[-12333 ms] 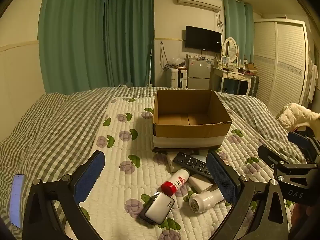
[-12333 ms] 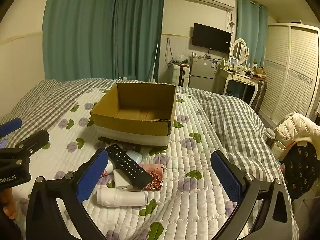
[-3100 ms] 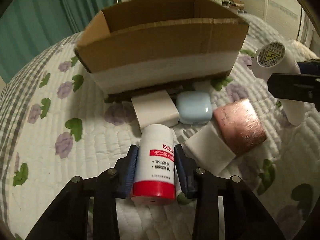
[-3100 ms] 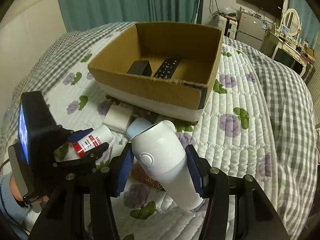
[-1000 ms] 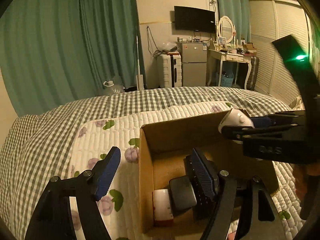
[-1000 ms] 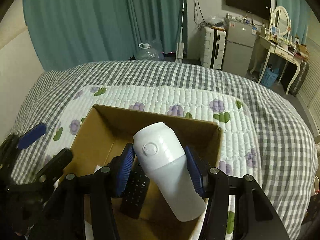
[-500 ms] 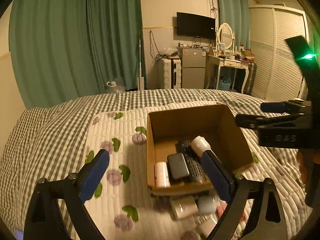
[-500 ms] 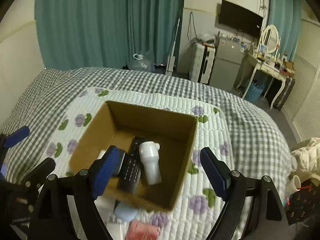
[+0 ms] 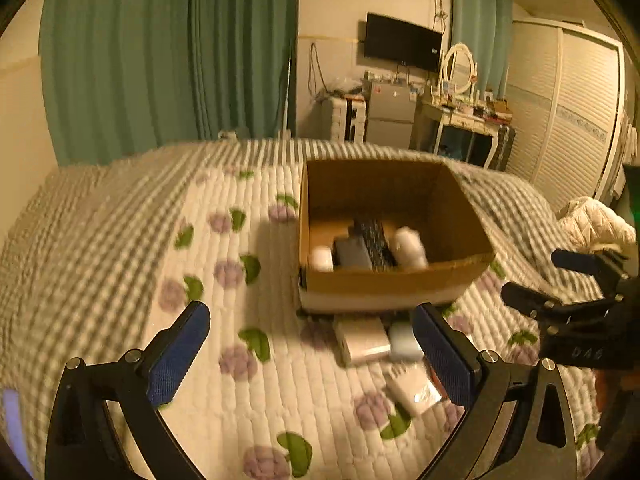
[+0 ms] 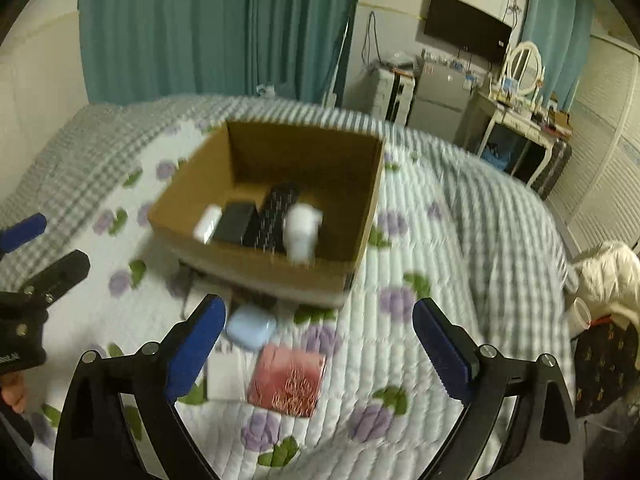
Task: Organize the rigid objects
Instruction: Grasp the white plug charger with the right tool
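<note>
The cardboard box (image 9: pixel 392 280) (image 10: pixel 264 270) stands on the quilted bed. Inside lie a white bottle (image 9: pixel 322 258) (image 10: pixel 208 222), a black power bank (image 9: pixel 352 254) (image 10: pixel 236 222), a remote (image 9: pixel 374 240) (image 10: pixel 274 216) and a white cylindrical device (image 9: pixel 408 246) (image 10: pixel 302 228). In front of the box lie a white box (image 9: pixel 362 340) (image 10: pixel 224 376), a light blue case (image 9: pixel 404 338) (image 10: pixel 250 326) and a pink box (image 10: pixel 286 380). My left gripper (image 9: pixel 308 332) and right gripper (image 10: pixel 318 320) hang above these loose items, jaws opening wide, nothing between them.
A white jacket (image 9: pixel 596 228) and a paper cup (image 10: pixel 578 312) sit off the bed's right side. A lit phone (image 9: pixel 12 420) shows at the left gripper's edge. Curtains, a dressing table (image 10: pixel 520 128) and a wardrobe stand beyond the bed.
Both grippers opened and drew back from over the box. The white device left the right gripper and now lies in the box beside the remote.
</note>
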### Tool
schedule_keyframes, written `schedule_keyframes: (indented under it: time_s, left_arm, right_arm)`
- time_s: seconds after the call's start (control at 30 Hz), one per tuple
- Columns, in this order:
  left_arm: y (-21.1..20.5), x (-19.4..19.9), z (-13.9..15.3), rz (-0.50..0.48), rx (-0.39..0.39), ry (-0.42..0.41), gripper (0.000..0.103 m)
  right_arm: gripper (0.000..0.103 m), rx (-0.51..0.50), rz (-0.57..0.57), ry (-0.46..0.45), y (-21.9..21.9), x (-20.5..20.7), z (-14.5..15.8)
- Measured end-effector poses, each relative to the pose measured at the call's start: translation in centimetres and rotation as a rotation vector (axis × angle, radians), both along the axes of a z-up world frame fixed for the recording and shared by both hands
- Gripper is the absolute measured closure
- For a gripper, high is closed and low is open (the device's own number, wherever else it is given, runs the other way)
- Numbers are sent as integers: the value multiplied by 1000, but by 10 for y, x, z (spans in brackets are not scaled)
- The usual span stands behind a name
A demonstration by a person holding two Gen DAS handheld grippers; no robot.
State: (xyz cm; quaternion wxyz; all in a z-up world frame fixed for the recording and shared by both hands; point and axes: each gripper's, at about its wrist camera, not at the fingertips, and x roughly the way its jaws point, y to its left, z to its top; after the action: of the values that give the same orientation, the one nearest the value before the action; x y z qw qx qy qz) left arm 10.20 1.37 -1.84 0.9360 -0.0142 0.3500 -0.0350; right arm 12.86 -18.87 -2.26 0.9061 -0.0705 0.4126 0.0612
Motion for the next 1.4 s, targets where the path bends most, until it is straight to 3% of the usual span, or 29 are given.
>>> schedule_keyframes:
  time_s: [0.13,0.27,0.37,0.47,0.6,0.67,0.7,0.73,0.93,1.1,1.3,1.4]
  left_arm:
    - [3,3,-30,21,10,41,0]
    - [5,-1,-53,21,61,48,0]
    - [6,-5,-65,14,82,52,0]
    - [8,-6,-73,11,83,74,0]
    - [8,-5,-75,7,80,80,0]
    - [7,-6,-76,10,86,85,0]
    - [7,-5,-76,12,88,88,0]
    - [7,-5,-77,12,86,94,0]
    - [-3,4,-76,-2,80,133,0]
    - [-26,23,-79,-1,85,162,0]
    - [-53,54,-102,12,73,212,0]
    - [-64,64,-116,3,116,235,3]
  right_arm:
    - [8,-1,39,68,14,-3,-40]
    - [8,71,122,193,35,-4,-90]
    - [21,59,167,268,48,-3,-116]
    - [26,76,204,290,56,-1,-124]
    - [42,100,238,319,63,2,-134]
    - [43,89,238,333,64,2,-140]
    - [50,98,226,331,61,2,-140]
    - [63,101,208,324,58,3,-138]
    - [63,135,137,176,30,-8,-92]
    - [63,59,98,129,0,7,-63]
    - [63,67,70,121,-20,17,-69]
    - [63,92,62,149,-25,18,-81]
